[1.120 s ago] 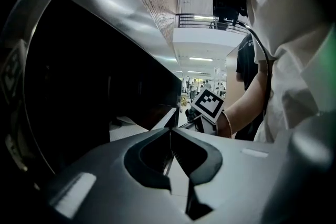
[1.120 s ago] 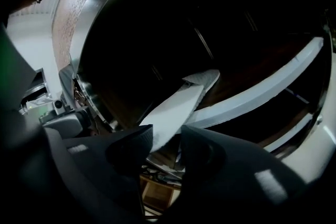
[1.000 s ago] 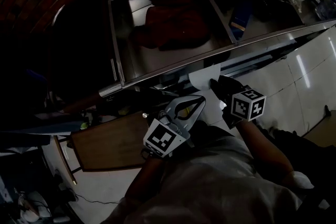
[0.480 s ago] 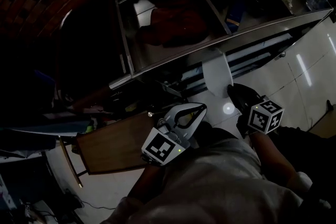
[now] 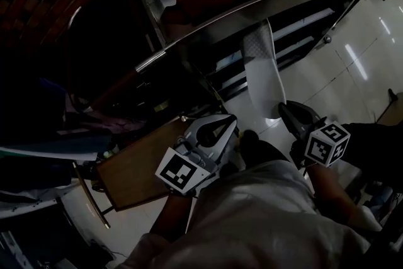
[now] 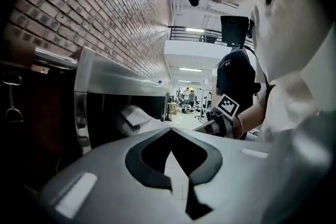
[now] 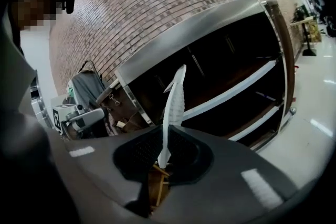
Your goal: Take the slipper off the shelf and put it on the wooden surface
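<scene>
1. Right gripper view: the right claw point(image 7: 163, 157) is clamped tight on the white slipper point(image 7: 173, 107), which shows edge-on, one end pinched between the pads.
2. The slipper's long axis runs straight out ahead of that claw. Its free end points up and away at the steel front edge of the shelf unit point(image 7: 210, 55). No view shows whether that end touches the edge.
3. To the right of the right claw there's open room over pale tiled floor point(image 5: 352, 60).
4. To its left is the left claw point(image 5: 217, 132), jaws closed together on nothing, near the slipper but apart from it.
5. Just beyond and below the left claw lies the wooden counter point(image 5: 135, 167), its near edge and one corner showing.
6. Hard going here: the shelf's inside is deep shadow, its top is cut off by the frame, and the counter's far side fades into dark.
</scene>
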Available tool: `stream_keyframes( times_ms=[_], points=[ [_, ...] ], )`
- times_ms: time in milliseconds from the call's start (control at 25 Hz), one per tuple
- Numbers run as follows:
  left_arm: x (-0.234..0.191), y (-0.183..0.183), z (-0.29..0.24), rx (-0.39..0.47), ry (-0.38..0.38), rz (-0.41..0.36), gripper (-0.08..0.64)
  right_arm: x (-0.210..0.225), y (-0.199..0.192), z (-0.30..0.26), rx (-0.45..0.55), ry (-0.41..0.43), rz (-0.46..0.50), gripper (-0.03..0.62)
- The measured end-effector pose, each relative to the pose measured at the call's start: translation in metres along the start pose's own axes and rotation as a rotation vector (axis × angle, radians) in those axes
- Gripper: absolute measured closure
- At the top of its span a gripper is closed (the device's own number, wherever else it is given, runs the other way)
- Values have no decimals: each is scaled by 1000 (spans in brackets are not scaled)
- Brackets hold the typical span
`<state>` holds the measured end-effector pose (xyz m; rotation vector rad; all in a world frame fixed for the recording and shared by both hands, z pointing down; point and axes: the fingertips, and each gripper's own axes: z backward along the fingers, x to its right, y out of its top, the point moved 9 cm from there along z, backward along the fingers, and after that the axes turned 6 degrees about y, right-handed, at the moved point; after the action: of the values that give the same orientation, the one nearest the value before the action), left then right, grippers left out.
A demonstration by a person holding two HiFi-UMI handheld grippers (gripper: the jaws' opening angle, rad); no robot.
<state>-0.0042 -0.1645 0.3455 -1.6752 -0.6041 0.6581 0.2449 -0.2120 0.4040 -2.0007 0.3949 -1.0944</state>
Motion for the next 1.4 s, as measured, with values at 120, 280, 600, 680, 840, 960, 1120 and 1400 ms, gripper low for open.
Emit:
stream_keyframes(
  times_ms=[120, 280, 600, 680, 840, 960, 1120, 1400],
  points=[
    [14, -3, 37, -2, -10, 15, 568, -31, -21, 16, 21, -35, 5, 561],
    [34, -6, 78, 17, -24, 31, 568, -74, -57, 29, 63, -86, 3, 561],
    [63, -9, 156, 76, -61, 70, 568, -146, -113, 61, 102, -117, -4, 561],
    [65, -12, 172, 73, -47, 83, 568, -158, -119, 67, 110, -118, -3, 561],
    [68, -18, 198, 46, 37, 53, 568, -171, -118, 81, 106, -125, 42, 561],
    [65, -13, 221, 66, 155, 50, 568, -173, -115, 89, 88, -108, 60, 560],
    [70, -13, 260, 82, 317, 77, 568, -170, -116, 75, 11, -38, 94, 561],
    [119, -34, 304, 71, 509, 159, 569, -180, -131, 63, -60, 115, 105, 561]
  ],
)
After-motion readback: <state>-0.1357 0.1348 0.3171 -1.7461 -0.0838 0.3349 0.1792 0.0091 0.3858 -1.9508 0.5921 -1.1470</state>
